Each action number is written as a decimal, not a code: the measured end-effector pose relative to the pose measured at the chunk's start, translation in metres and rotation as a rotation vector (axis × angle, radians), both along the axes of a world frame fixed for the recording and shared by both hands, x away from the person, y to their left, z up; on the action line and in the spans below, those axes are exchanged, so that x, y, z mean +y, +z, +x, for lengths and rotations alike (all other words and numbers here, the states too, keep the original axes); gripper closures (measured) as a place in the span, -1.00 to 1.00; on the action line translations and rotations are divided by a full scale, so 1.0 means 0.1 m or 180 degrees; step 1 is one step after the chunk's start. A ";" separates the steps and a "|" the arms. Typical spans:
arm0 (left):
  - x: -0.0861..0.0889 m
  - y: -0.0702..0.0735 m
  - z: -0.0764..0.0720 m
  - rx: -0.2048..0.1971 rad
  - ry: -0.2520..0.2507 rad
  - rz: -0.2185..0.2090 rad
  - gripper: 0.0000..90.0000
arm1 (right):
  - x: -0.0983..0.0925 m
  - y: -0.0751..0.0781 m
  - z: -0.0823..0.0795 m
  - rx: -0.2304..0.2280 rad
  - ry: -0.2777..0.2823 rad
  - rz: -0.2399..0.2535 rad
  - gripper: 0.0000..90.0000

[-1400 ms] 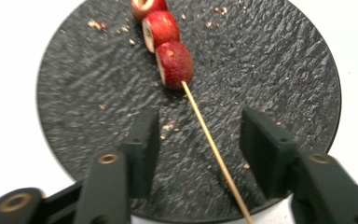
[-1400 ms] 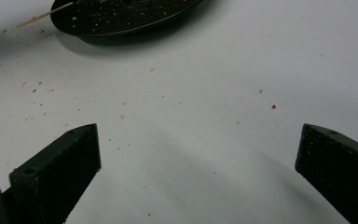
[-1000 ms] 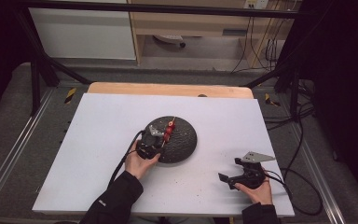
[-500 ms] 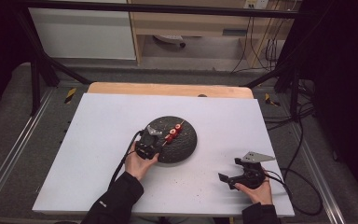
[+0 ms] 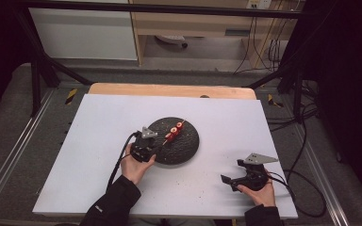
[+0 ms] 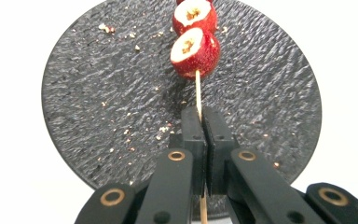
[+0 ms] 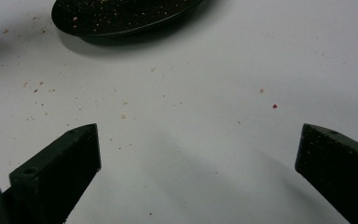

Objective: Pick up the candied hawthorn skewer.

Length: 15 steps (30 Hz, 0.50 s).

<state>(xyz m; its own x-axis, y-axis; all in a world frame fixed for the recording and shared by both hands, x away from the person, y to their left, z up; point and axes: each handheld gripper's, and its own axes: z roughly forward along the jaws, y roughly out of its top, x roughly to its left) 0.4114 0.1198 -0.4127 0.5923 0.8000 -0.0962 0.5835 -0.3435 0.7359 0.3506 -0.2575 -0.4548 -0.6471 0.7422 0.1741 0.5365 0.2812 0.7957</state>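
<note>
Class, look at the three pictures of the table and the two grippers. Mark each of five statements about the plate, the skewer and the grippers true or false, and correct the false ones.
1. The left gripper is shut on the stick of the fruit skewer. True.
2. The right gripper holds a piece of fruit. False: its jaws stand wide open with nothing between them.
3. The plate is white. False: it is black and rough, on a white table.
4. Crumbs lie scattered on the plate. True.
5. The right gripper rests on the plate. False: it is off to the side, apart from the plate.
</note>
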 end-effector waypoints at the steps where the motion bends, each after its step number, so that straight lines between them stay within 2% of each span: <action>1: 0.02 0.01 -0.02 -0.0020 -0.0015 -0.0023 0.96 | 0.00 0.00 0.00 0.0000 -0.0002 0.0000 -0.97; 10: 0.24 0.09 -0.17 -0.0181 -0.0130 -0.0085 0.96 | 0.00 0.01 0.00 0.0001 -0.0029 0.0021 -0.97; 15: 0.39 0.14 -0.25 -0.0270 -0.0179 -0.0181 0.96 | 0.00 0.01 0.00 -0.0004 -0.0038 0.0040 -0.97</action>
<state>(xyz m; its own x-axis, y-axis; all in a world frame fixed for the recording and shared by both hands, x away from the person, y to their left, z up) 0.3864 0.1586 -0.3988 0.6439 0.7600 -0.0882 0.4993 -0.3302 0.8010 0.3504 -0.2576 -0.4539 -0.6385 0.7477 0.1826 0.5387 0.2647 0.7998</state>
